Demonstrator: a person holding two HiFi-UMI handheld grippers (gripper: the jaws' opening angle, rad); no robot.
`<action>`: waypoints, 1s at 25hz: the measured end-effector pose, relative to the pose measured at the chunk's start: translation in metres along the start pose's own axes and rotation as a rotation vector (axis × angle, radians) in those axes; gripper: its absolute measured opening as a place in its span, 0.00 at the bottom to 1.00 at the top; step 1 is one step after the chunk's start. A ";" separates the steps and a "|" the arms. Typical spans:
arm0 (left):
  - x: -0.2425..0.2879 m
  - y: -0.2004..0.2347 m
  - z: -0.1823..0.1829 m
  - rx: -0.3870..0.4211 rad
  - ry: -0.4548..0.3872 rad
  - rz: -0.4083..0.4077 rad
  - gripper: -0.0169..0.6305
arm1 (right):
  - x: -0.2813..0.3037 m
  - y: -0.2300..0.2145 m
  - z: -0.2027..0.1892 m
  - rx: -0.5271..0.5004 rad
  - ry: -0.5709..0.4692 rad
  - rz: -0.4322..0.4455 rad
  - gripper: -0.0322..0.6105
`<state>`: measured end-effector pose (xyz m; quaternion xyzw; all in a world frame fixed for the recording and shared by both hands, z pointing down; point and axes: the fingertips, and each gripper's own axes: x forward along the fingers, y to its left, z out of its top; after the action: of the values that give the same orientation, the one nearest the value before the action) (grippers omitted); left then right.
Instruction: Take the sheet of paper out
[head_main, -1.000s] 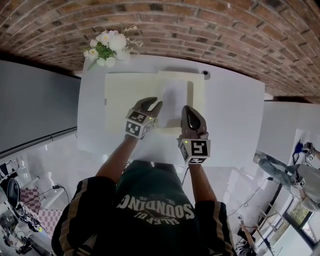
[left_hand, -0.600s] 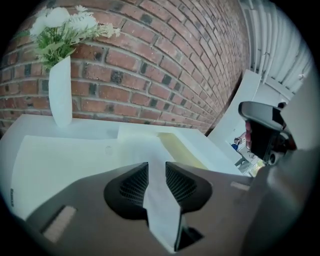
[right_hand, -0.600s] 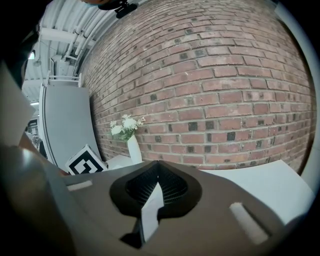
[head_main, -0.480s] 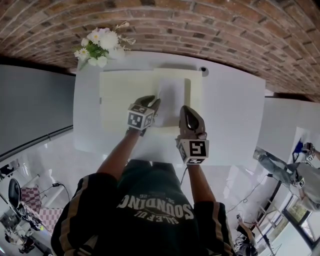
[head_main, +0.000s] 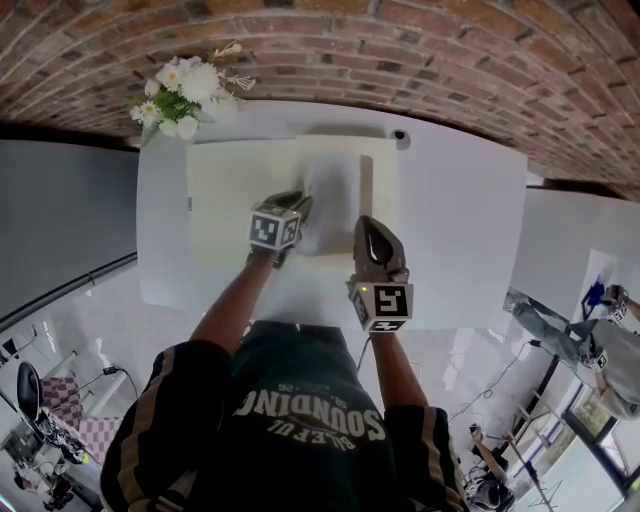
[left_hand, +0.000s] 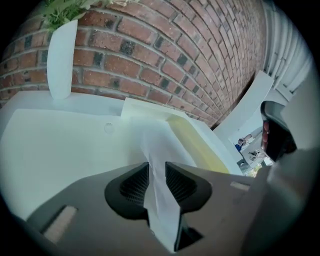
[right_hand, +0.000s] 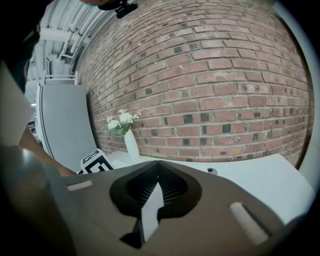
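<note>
As you look down in the head view, the flat cream-coloured card folder (head_main: 235, 200) lies open on the white bench (head_main: 460, 230), and the white sheet of paper (head_main: 330, 190) sits over its right half, between your two tools. Your left tool (head_main: 295, 203) points down at the sheet's near left edge. Your right tool (head_main: 366, 222) reaches its near right corner.

In the left gripper view, the sheet rises from the folder and passes between that tool's jaws. They have just been opening and stand wide, with the pads not pressing on the paper.

In the right gripper view, the jaws are closed together on a thin white sliver, which I take to be the sheet's edge.

By my reading you are partway: the near end of the sheet is lifted and one tool has hold of it, but it is not yet clear of the folder, so drawing it fully away remains
</note>
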<state>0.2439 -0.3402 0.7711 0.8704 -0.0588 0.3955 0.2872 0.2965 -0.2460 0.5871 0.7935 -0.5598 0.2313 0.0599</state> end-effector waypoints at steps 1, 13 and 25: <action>0.003 0.001 -0.002 -0.007 0.007 -0.002 0.20 | 0.000 -0.001 -0.001 0.002 0.003 -0.001 0.05; 0.022 0.003 -0.011 -0.025 0.055 -0.008 0.14 | -0.002 -0.012 -0.009 0.017 0.024 -0.022 0.05; 0.006 0.012 -0.006 0.025 0.041 0.021 0.04 | -0.002 -0.004 -0.007 0.016 0.018 -0.022 0.05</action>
<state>0.2403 -0.3460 0.7838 0.8648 -0.0570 0.4171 0.2736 0.2973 -0.2408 0.5929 0.7978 -0.5486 0.2423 0.0614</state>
